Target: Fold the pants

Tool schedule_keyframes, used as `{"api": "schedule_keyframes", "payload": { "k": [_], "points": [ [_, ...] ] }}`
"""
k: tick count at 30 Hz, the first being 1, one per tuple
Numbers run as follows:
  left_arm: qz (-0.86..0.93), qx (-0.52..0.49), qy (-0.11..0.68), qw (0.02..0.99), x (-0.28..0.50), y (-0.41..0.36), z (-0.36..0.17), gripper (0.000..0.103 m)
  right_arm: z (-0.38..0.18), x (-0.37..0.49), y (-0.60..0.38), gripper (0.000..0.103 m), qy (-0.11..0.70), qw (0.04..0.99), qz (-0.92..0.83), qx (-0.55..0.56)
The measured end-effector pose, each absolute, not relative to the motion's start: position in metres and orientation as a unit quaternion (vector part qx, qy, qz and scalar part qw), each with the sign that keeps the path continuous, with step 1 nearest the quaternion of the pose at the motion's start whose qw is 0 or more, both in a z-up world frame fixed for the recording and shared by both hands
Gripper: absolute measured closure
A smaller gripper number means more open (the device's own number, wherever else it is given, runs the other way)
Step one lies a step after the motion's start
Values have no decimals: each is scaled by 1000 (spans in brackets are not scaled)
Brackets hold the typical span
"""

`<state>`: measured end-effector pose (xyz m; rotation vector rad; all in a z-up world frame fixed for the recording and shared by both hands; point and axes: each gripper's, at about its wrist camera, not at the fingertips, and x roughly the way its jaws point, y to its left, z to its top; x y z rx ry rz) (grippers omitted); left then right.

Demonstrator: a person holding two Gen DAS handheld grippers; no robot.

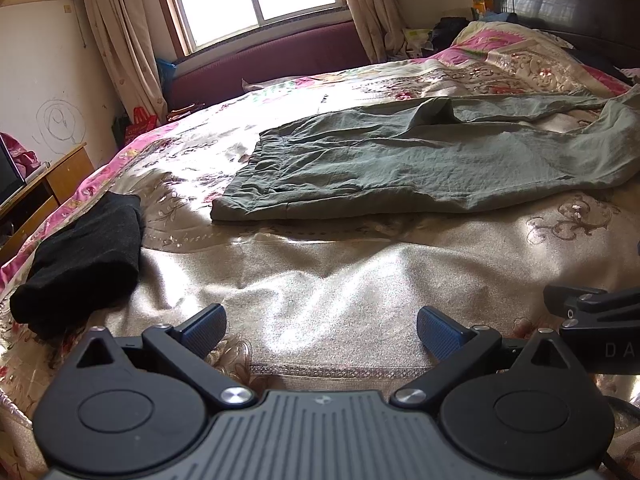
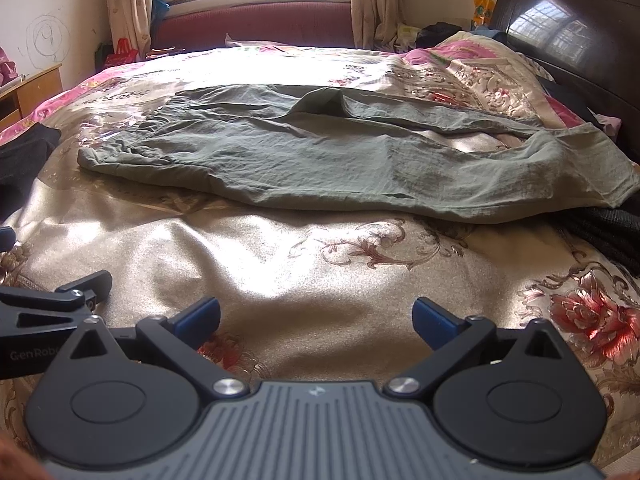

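Observation:
Grey-green pants lie spread across the floral bedspread, waistband to the left, legs running right; one leg is rumpled near the far side. They also show in the right wrist view. My left gripper is open and empty, held over the bedspread short of the pants. My right gripper is open and empty, also short of the pants. Each gripper's body shows at the edge of the other's view.
A folded black garment lies on the bed at the left. Another dark garment lies at the right edge. A dark headboard and pillows stand at the far right. A wooden desk stands left of the bed.

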<state>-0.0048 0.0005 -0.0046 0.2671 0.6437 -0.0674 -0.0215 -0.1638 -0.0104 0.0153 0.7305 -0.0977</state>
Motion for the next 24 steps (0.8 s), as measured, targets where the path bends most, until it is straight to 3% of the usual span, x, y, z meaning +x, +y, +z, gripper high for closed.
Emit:
{"api": "schedule_keyframes", "payload": {
  "k": [11, 24],
  "points": [
    [-41, 124, 293, 947, 10, 7, 5, 0, 1, -6, -165, 1, 352, 935, -33, 20],
    [-9, 134, 269, 954, 122, 66, 4, 0, 12, 94, -105, 2, 305, 944, 61, -108]
  ]
}}
